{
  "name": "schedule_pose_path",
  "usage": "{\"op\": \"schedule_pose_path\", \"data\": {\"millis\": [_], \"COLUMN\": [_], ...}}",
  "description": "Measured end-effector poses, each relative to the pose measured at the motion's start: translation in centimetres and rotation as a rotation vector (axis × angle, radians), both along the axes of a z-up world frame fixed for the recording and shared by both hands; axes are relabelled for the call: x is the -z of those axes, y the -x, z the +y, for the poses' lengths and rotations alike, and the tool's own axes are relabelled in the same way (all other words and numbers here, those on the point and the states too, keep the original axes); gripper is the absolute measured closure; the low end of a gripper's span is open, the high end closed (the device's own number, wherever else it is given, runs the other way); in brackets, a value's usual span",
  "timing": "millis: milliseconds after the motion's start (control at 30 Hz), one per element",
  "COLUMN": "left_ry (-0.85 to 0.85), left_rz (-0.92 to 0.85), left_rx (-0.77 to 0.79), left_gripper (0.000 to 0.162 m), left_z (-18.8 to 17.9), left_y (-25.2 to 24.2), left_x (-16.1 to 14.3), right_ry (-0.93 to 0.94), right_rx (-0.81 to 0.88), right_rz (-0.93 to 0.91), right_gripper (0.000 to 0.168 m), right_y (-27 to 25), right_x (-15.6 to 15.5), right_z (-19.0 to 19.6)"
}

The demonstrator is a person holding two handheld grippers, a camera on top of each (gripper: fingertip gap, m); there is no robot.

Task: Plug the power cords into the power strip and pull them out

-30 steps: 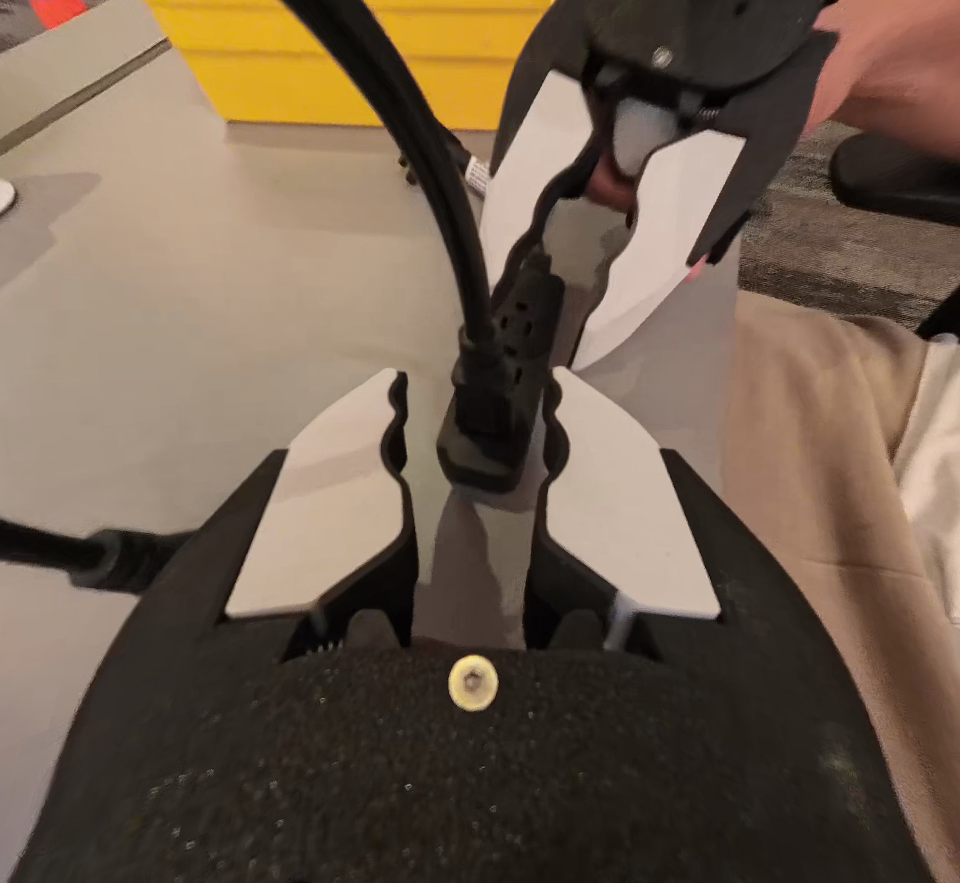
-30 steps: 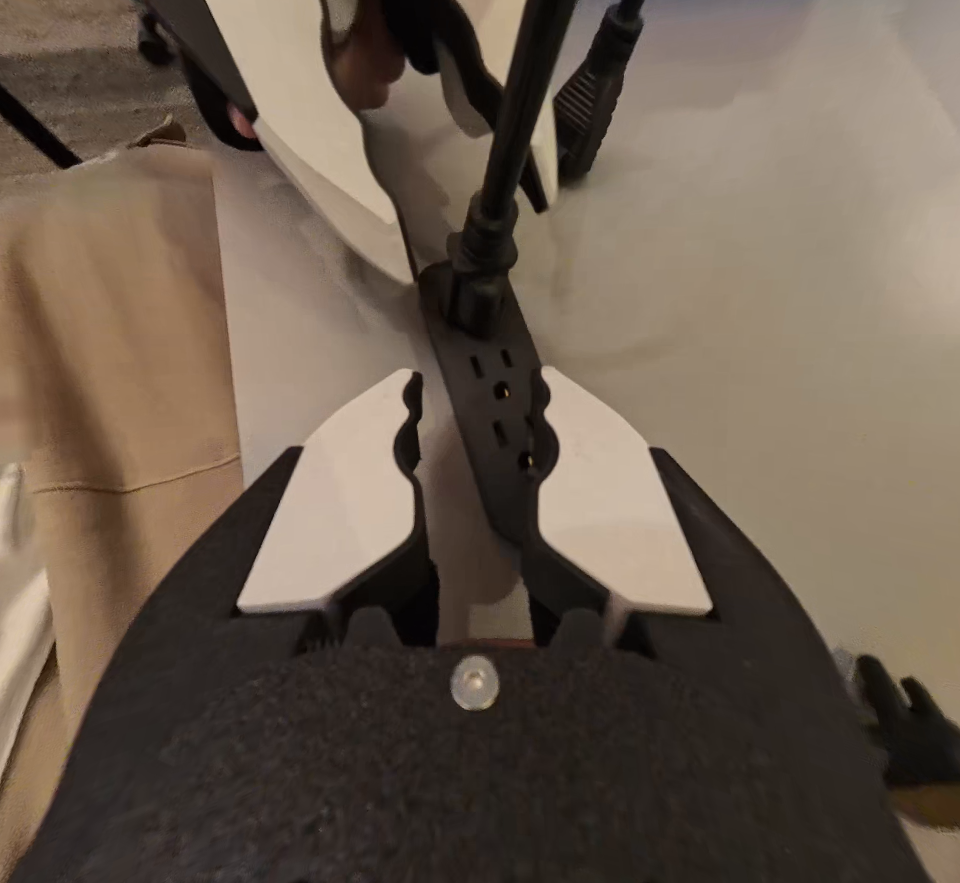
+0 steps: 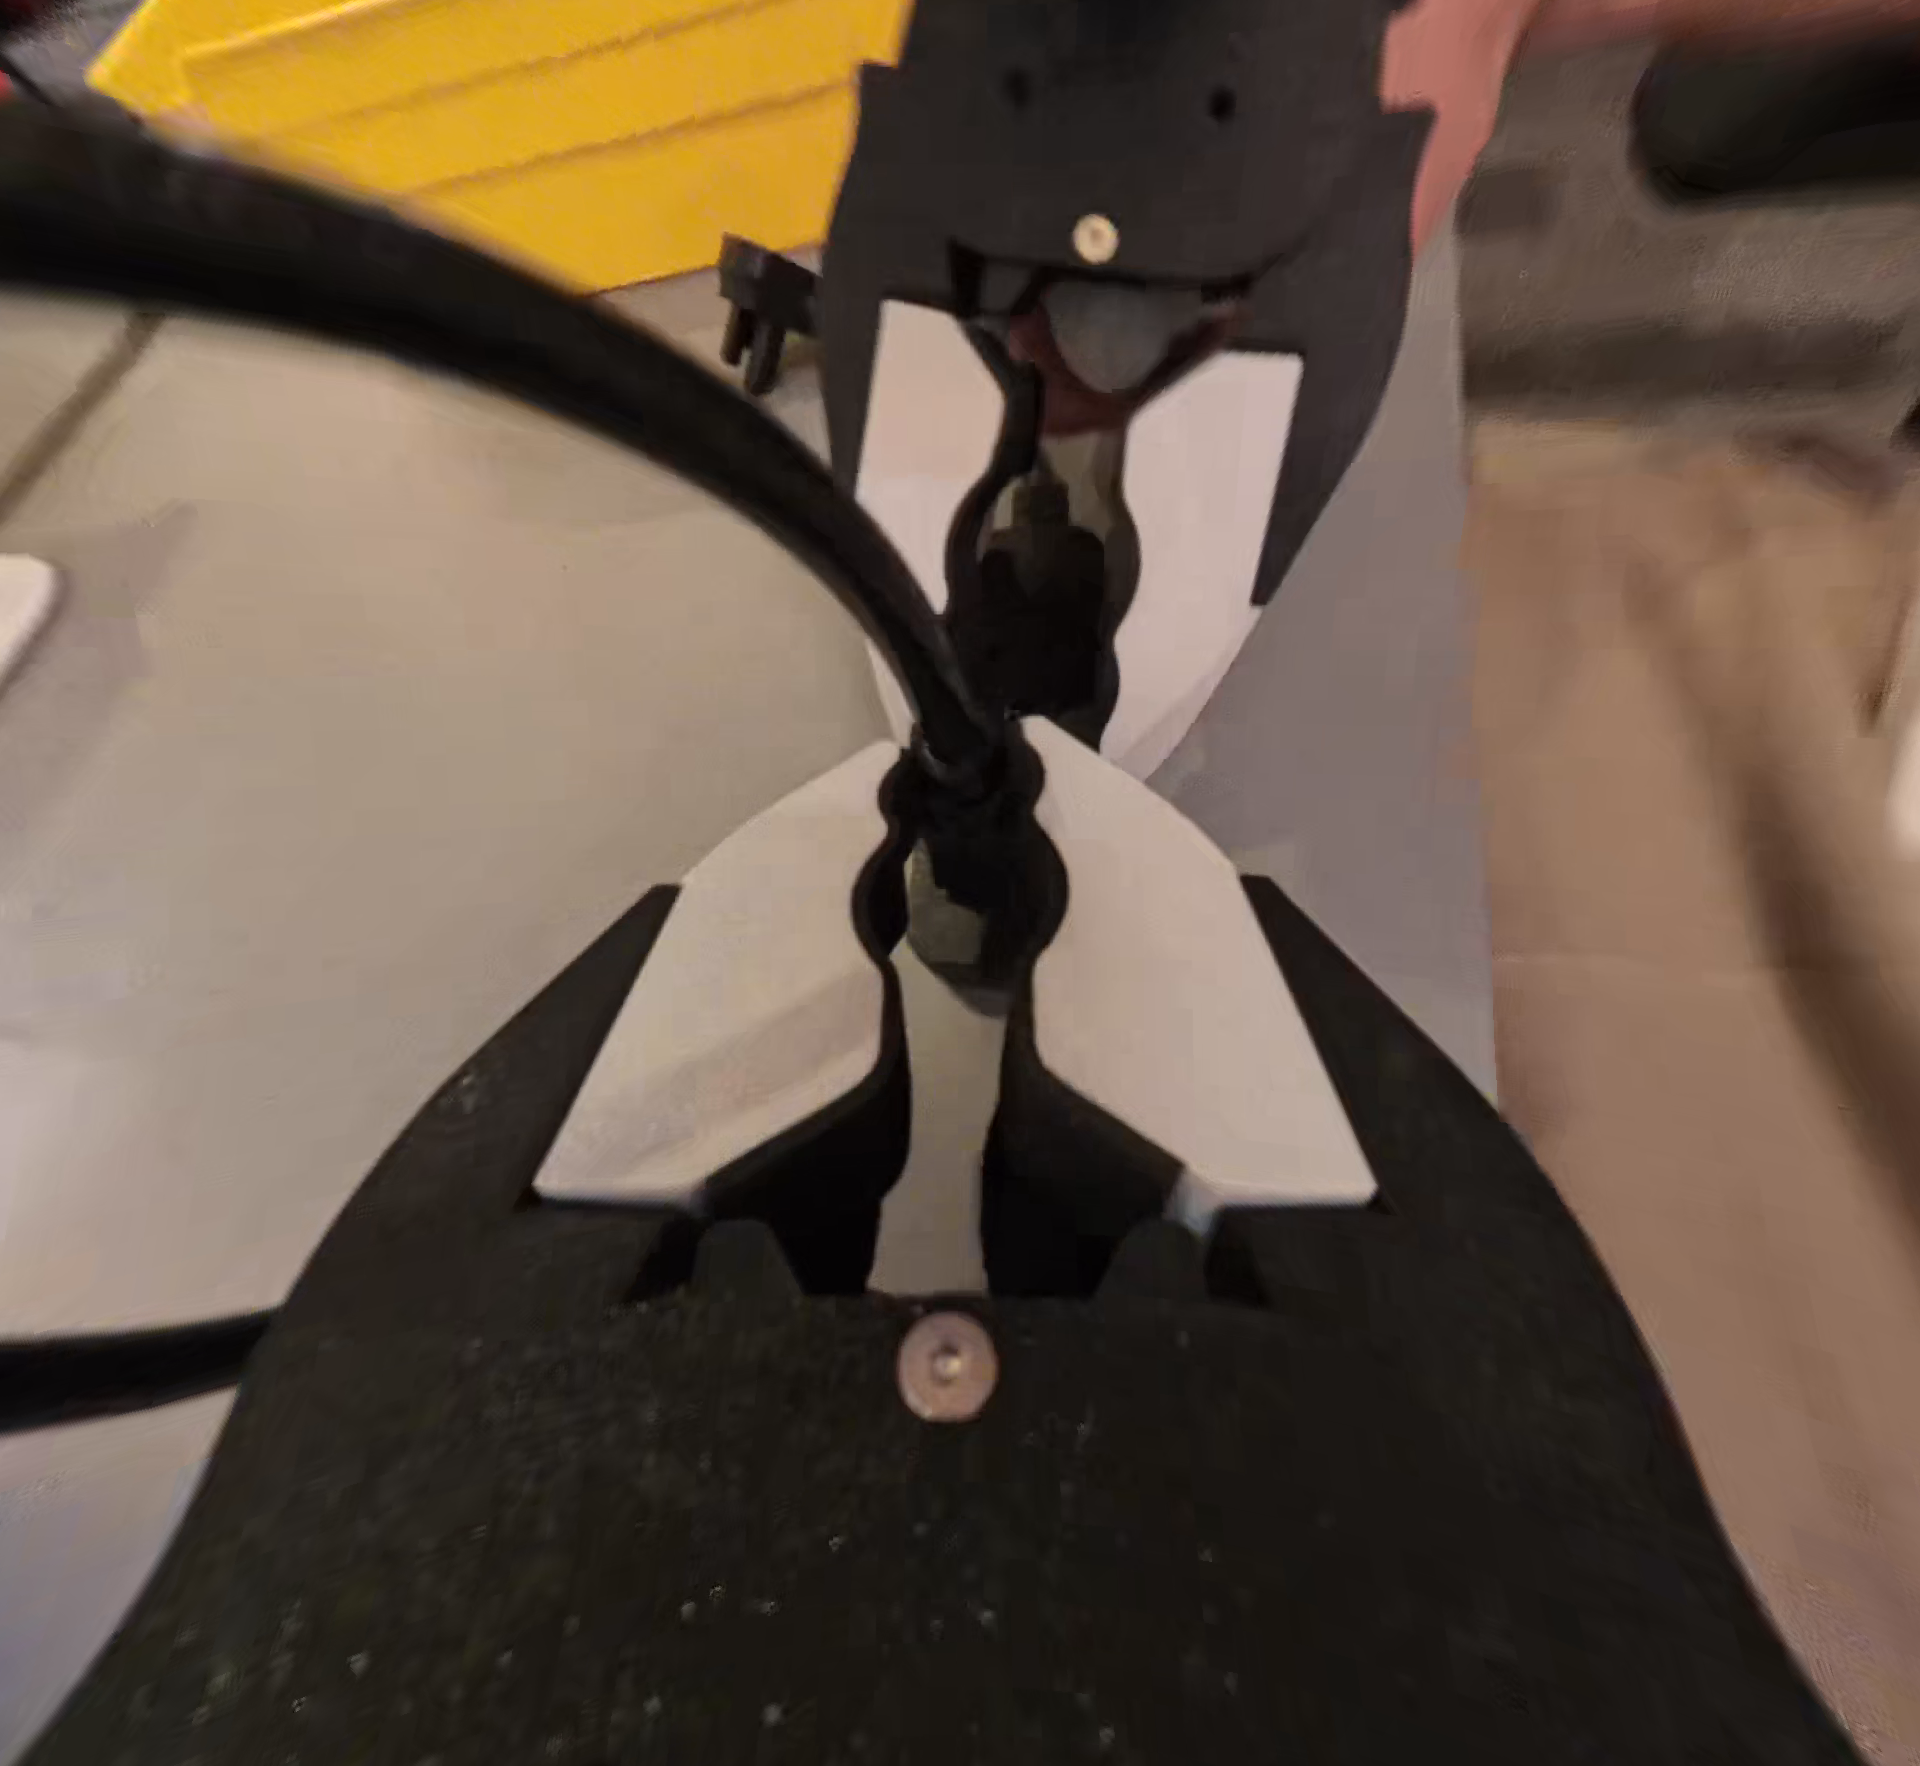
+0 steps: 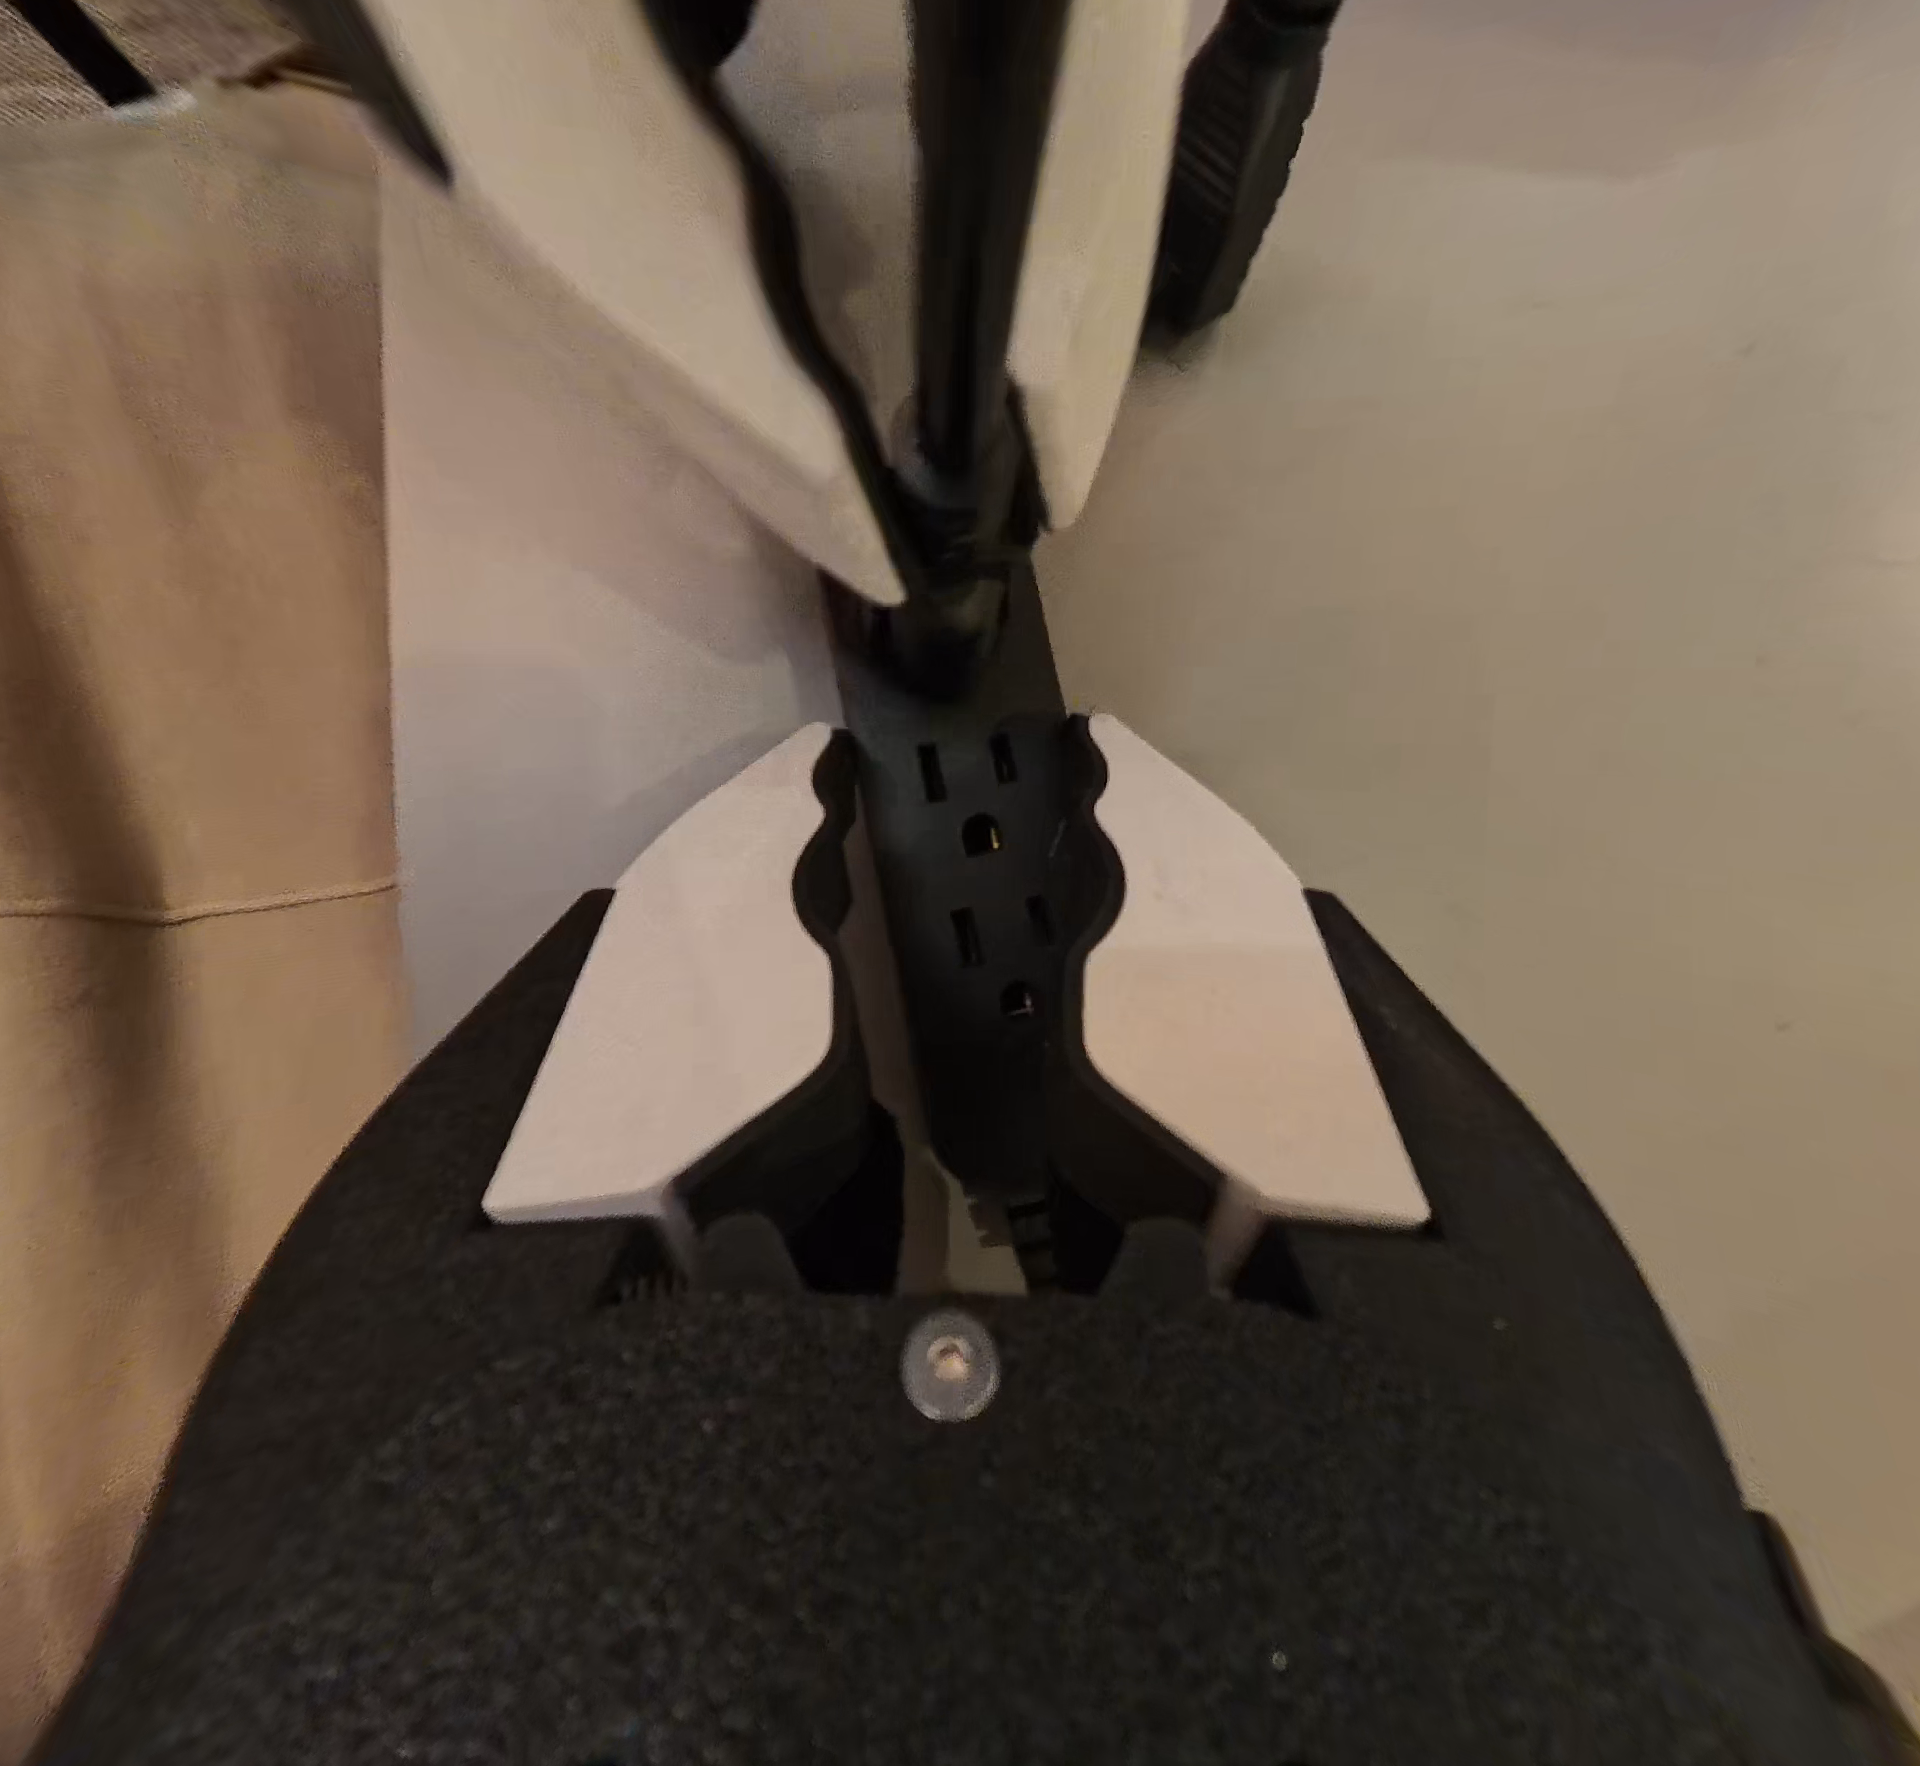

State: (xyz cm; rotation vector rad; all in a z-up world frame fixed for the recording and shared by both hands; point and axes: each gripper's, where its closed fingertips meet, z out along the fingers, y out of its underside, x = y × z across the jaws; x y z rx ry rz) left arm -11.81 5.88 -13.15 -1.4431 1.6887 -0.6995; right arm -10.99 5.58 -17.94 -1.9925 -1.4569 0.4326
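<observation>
— Where was the power strip [image 4: 966, 895]?

— Flat on the grey table [image 4: 1558, 573], its sides pinched by the nearly closed right gripper [image 4: 961, 760].

— And the left gripper [image 3: 961, 771]?

— Squeezed tight around the plug [image 3: 971, 843] of the black power cord [image 3: 520, 324], seated in the strip's far end.

Wrist views face each other closely, sharing power strip [image 4: 971, 895].

Matt black plastic power strip [image 4: 971, 895], glossy black rubbery cord [image 3: 582, 366], smooth matt grey worktop [image 3: 364, 729], glossy yellow plastic bin [image 3: 582, 54], grainy black tool body with smooth white fingers [image 4: 707, 1010].
</observation>
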Motion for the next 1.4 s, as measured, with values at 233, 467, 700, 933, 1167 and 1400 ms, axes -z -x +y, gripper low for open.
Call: {"op": "schedule_pose_path", "data": {"millis": [233,467,700,933,1167,1400], "left_ry": [0.120,0.051,0.048,0.102,0.061,0.056], "left_rz": [-0.081,-0.048,-0.042,-0.076,-0.048,-0.031], "left_rx": [-0.015,-0.017,-0.037,-0.004,-0.010,-0.011], "left_gripper": [0.147,0.146,0.147,0.146,0.147,0.147], "left_z": [0.8,-0.2,0.3,0.4,0.5,1.0], "left_y": [0.1,-0.2,0.1,0.8,0.5,0.8], "left_x": [0.0,0.0,0.0,0.0,0.1,0.1], "right_ry": [-0.003,0.001,-0.005,-0.027,-0.024,-0.033], "right_rx": [0.027,0.008,0.034,0.017,0.012,0.002], "right_rz": [-0.001,0.001,-0.005,-0.004,-0.006,-0.009], "right_gripper": [0.127,0.128,0.128,0.128,0.128,0.128], "right_y": [0.0,-0.2,0.3,0.4,0.2,0.4], "right_x": [0.0,0.0,0.0,0.0,0.0,0.0], "right_z": [0.5,0.0,0.5,0.3,0.3,0.5]}}
